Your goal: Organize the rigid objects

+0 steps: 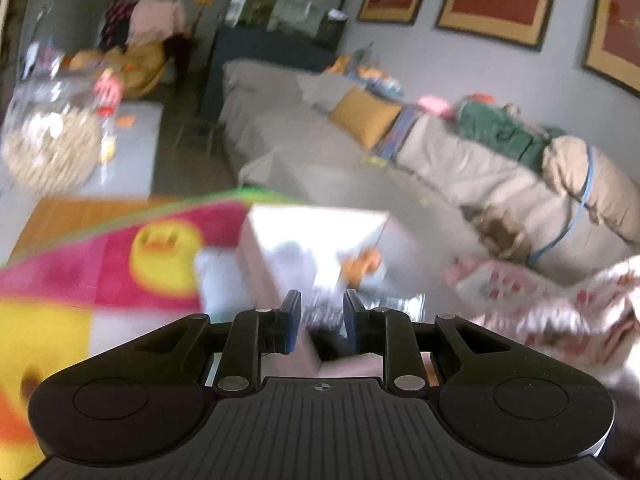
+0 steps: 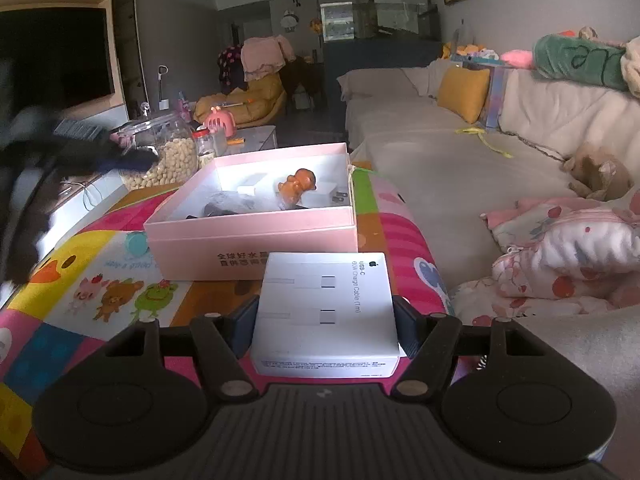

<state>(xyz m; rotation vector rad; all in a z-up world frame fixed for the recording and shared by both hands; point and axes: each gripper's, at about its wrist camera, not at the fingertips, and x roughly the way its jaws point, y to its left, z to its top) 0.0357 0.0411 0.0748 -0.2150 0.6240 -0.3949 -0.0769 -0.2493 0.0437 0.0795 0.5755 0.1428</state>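
A pink open box (image 2: 256, 236) stands on the colourful cartoon mat (image 2: 100, 292). Inside it lie an orange figurine (image 2: 296, 186), white adapters (image 2: 252, 184) and a dark item (image 2: 224, 206). My right gripper (image 2: 326, 322) is shut on a white USB-C cable box (image 2: 326, 312), held just in front of the pink box. The left wrist view is blurred by motion. It shows my left gripper (image 1: 320, 320) over the pink box (image 1: 320, 248), jaws partly closed with nothing clearly between them. The left gripper also shows as a dark blur (image 2: 48, 152) at the left of the right wrist view.
A clear jar of nuts (image 2: 168, 156) and a small jar stand behind the box on a low table. A beige sofa (image 2: 460, 168) with a yellow cushion and a floral blanket (image 2: 568, 248) runs along the right. A TV sits at the left.
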